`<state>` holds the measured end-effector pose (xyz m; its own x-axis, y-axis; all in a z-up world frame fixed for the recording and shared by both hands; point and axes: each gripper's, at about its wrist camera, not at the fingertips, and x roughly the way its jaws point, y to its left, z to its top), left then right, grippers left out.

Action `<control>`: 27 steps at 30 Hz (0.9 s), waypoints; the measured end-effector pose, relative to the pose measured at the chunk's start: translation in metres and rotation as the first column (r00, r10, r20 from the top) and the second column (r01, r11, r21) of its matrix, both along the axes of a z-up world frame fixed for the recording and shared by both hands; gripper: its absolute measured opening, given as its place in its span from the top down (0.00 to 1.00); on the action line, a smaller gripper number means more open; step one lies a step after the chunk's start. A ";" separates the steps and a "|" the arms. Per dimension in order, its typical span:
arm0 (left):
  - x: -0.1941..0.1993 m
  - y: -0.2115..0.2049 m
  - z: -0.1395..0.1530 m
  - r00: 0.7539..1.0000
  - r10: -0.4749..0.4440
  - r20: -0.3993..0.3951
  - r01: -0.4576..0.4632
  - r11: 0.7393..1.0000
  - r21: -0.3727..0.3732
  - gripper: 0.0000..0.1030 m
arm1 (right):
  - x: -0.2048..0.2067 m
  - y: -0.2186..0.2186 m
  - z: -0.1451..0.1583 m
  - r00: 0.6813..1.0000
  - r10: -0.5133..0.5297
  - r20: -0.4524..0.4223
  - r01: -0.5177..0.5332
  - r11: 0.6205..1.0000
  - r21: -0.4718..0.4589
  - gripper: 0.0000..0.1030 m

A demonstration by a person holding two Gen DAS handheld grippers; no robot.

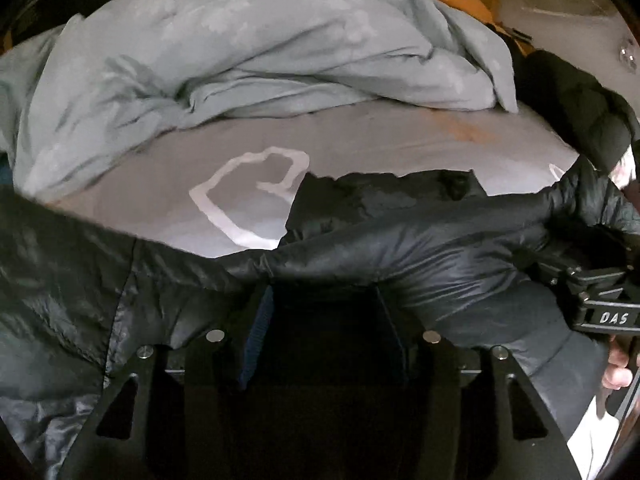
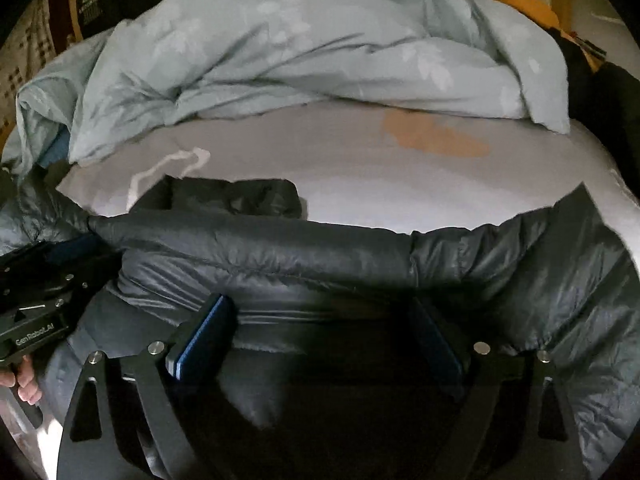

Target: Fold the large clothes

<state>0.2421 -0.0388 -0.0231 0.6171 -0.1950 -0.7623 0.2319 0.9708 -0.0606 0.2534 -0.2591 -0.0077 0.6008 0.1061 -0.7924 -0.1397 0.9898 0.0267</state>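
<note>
Both the left gripper and right gripper clamp the glossy, quilted black puffer jacket over the smooth grey bedsheet.

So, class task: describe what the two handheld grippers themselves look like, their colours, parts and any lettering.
Both are matte black with angular linkage arms and round silver pivot bolts. The right gripper has flat fingers faced with blue pads; seen from the left camera, its side reads "DAS". The left gripper carries white "GenRobot.AI" lettering in the right camera.
</note>
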 end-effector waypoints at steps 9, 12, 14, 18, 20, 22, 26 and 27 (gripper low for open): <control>-0.005 0.003 -0.011 0.999 0.023 0.046 -0.022 0.999 -0.026 0.50 | -0.003 0.005 -0.011 0.998 -0.001 0.056 0.002 1.000 -0.022 0.08; -0.005 0.004 -0.011 0.998 0.024 0.052 -0.023 0.999 -0.023 0.50 | -0.002 0.004 -0.010 0.998 -0.001 0.059 0.002 1.000 -0.025 0.08; -0.005 0.004 -0.010 0.998 0.023 0.053 -0.022 0.999 -0.027 0.50 | -0.002 0.004 -0.009 0.998 -0.001 0.060 0.002 1.000 -0.028 0.08; -0.009 0.011 0.002 0.998 -0.011 0.056 0.014 0.998 -0.058 0.51 | -0.013 0.002 0.003 0.995 0.033 0.092 -0.031 0.999 -0.023 0.08; -0.022 0.019 0.015 0.997 -0.021 0.079 0.026 0.997 -0.067 0.52 | -0.026 0.002 0.015 0.991 0.062 0.122 -0.055 0.997 -0.059 0.08; -0.043 0.030 0.035 0.993 -0.020 0.115 0.028 0.998 -0.065 0.52 | -0.044 0.002 0.033 0.981 0.089 0.173 -0.071 0.992 -0.104 0.08; -0.089 0.063 0.075 0.981 0.046 0.189 -0.028 0.995 -0.095 0.45 | -0.080 -0.020 0.075 0.966 0.035 0.258 -0.030 0.999 -0.023 0.08; -0.101 0.072 0.083 0.976 0.075 0.206 -0.054 0.993 -0.106 0.44 | -0.090 -0.029 0.083 0.965 0.007 0.263 -0.016 0.999 0.033 0.08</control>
